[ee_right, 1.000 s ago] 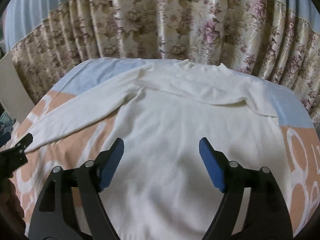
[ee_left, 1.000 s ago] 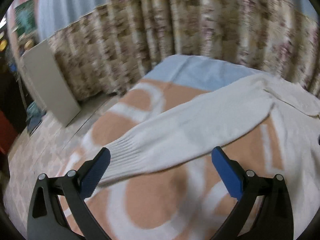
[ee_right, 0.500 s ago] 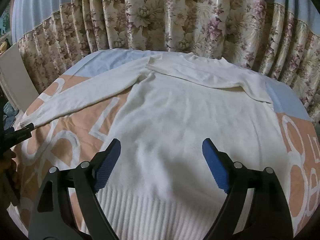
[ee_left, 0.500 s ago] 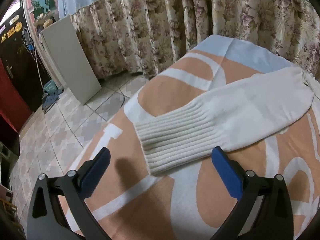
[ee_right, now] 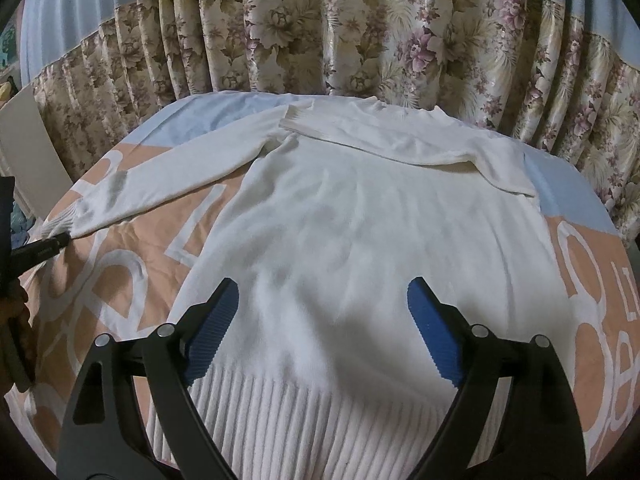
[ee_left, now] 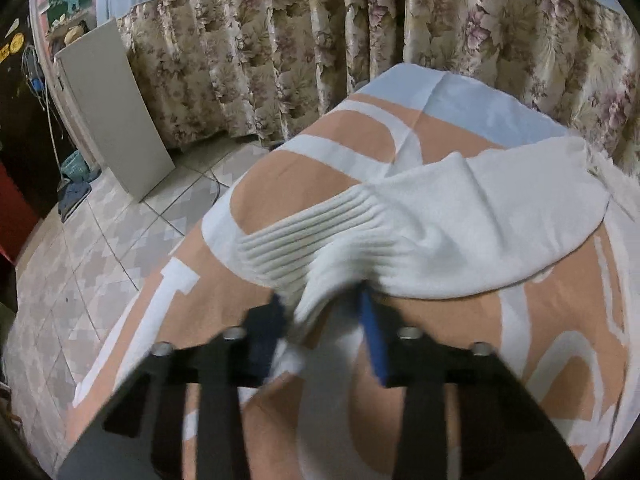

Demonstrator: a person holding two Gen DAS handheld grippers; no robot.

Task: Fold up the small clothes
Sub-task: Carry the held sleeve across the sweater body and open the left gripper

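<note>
A cream knitted sweater [ee_right: 360,220] lies flat on the bed, its ribbed hem [ee_right: 320,420] nearest me. One sleeve [ee_right: 400,136] is folded across the chest. The other sleeve [ee_right: 168,184] stretches out to the left. My left gripper [ee_left: 320,312] is shut on that sleeve's ribbed cuff [ee_left: 304,236], which bunches up between the blue pads. From the right wrist view the left gripper [ee_right: 44,246] shows at the left edge, at the cuff's end. My right gripper [ee_right: 322,312] hovers over the lower body of the sweater; its jaws are opening, with nothing pressed between them.
An orange and white patterned blanket [ee_right: 120,280] with a pale blue band covers the bed. Floral curtains [ee_right: 360,40] hang right behind it. Left of the bed are a tiled floor [ee_left: 80,260] and a leaning white board [ee_left: 112,108].
My left gripper slid down the sleeve to the cuff and closed on it, bunching the ribbing. My right gripper drew back towards the hem and widened slightly.
</note>
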